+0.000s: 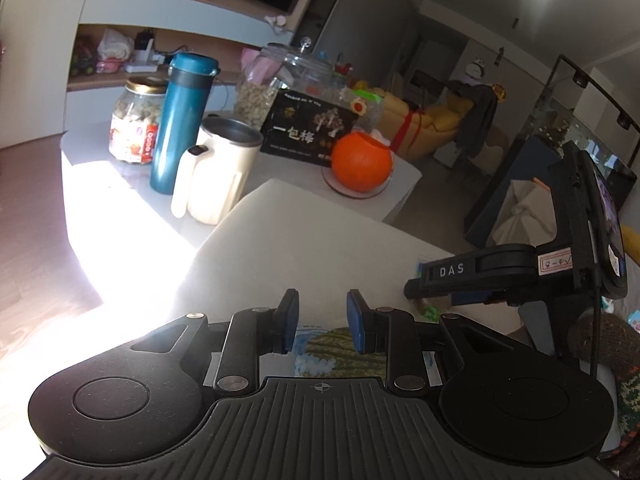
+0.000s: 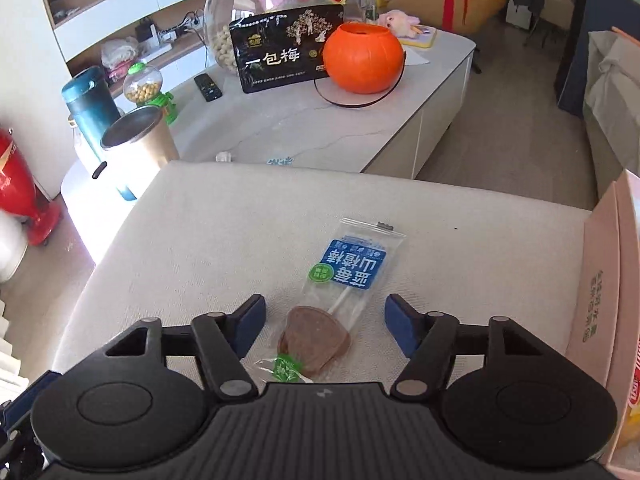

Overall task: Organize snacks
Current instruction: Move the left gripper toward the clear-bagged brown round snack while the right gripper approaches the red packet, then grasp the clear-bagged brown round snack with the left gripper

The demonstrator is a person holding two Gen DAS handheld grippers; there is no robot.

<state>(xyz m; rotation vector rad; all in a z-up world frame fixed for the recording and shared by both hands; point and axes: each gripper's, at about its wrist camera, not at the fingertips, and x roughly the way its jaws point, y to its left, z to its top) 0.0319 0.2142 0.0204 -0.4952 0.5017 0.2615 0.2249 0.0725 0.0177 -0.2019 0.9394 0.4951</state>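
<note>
The job looked barely started, by my reckoning: one lollipop lay loose on the pale cushion, and the pink box at the cushion's right edge, which I took for the place the snacks were meant to go, showed me only its outer wall, so I could not say what was already in it. The right gripper hung over the lollipop with its jaws apart, one blue pad on either side of the sweet and neither touching it, so nothing was held there. The left gripper had its jaws drawn closer together, and beneath them sat a packet printed with green fields and white cloud; from where the camera looked I could not tell whether the pads pressed on it or merely stood above it. The lollipop itself was a flat brown disc on a white stick, sealed in a clear wrapper with a blue label and a small green round mark, the disc end nearest the gripper and the stick pointing away toward the low table. What seemed left was picking that sweet up and carrying it to the box, and the packet after it.
</note>
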